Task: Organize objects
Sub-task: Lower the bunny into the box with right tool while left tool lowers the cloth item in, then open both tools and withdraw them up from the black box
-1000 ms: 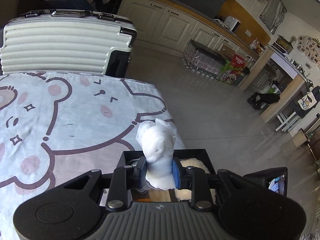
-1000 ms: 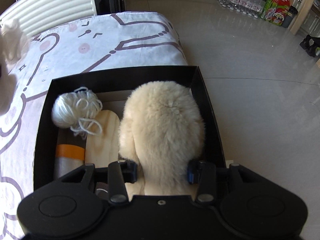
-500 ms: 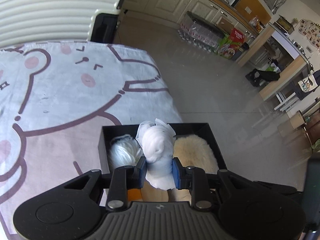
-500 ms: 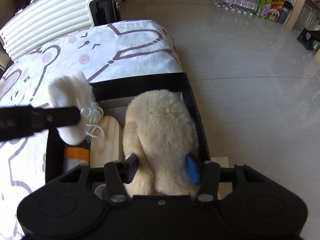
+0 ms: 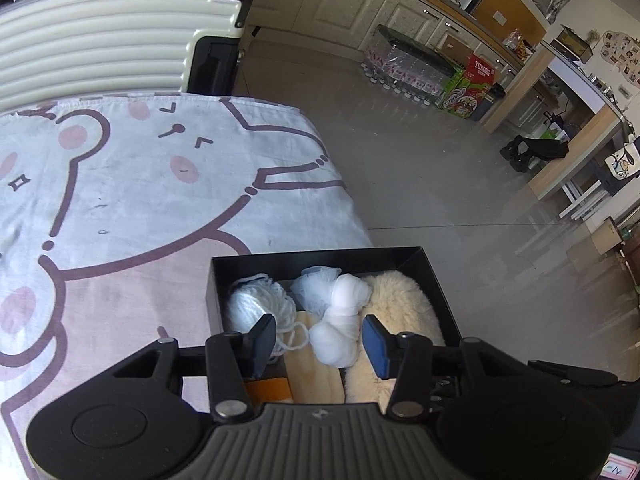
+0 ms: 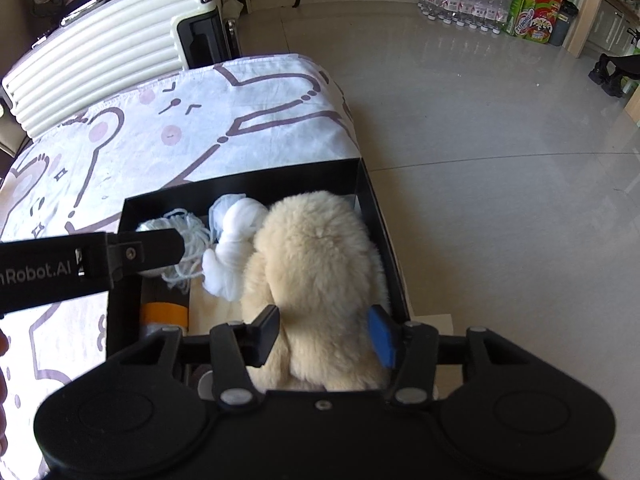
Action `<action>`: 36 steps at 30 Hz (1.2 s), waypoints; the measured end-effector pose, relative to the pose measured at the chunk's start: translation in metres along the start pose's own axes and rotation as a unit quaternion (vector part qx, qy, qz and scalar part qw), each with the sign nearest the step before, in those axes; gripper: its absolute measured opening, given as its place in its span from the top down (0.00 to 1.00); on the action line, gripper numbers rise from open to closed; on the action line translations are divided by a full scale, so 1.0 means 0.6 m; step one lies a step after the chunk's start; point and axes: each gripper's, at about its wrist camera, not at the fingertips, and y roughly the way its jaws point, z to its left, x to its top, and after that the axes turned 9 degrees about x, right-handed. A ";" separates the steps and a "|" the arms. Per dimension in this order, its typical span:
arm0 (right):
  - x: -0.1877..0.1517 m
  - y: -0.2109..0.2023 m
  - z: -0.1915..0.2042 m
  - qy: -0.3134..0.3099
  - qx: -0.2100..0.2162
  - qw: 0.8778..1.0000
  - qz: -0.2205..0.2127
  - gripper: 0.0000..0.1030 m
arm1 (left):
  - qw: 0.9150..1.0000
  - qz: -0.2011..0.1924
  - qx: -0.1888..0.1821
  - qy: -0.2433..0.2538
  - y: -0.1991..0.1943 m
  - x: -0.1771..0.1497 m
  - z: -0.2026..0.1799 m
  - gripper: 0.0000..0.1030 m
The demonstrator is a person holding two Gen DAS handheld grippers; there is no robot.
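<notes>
A black box (image 5: 320, 258) sits at the right edge of a bear-print cloth. It holds a white yarn ball (image 5: 256, 308), a white mesh bundle (image 5: 340, 320) and a cream fluffy item (image 5: 404, 300). My left gripper (image 5: 320, 340) hovers over the box with its jaws opening; the mesh bundle lies between them, free of the pads. In the right wrist view my right gripper (image 6: 323, 332) stands open just above the fluffy item (image 6: 316, 256), pads at its sides without pressing. The left gripper's finger (image 6: 152, 252) reaches in over the yarn (image 6: 188, 232).
A pale wooden piece (image 5: 316, 376) and an orange-banded item (image 5: 268, 388) lie low in the box. A cream ribbed suitcase (image 5: 100, 40) stands behind the cloth (image 5: 120, 200). Bare tiled floor (image 6: 500, 160) lies to the right, with bottled water (image 5: 404, 72) and drink cartons (image 5: 472, 84) by the cabinets.
My left gripper came down over the box with the mesh bundle and opened, leaving it between yarn and fluffy item. The right gripper's jaws widened off the fluffy item and lifted slightly.
</notes>
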 end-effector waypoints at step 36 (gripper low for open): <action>-0.083 -0.205 0.047 -0.012 0.005 0.994 -0.107 0.34 | 0.988 -0.035 0.151 0.011 -0.226 -0.101 0.050 0.12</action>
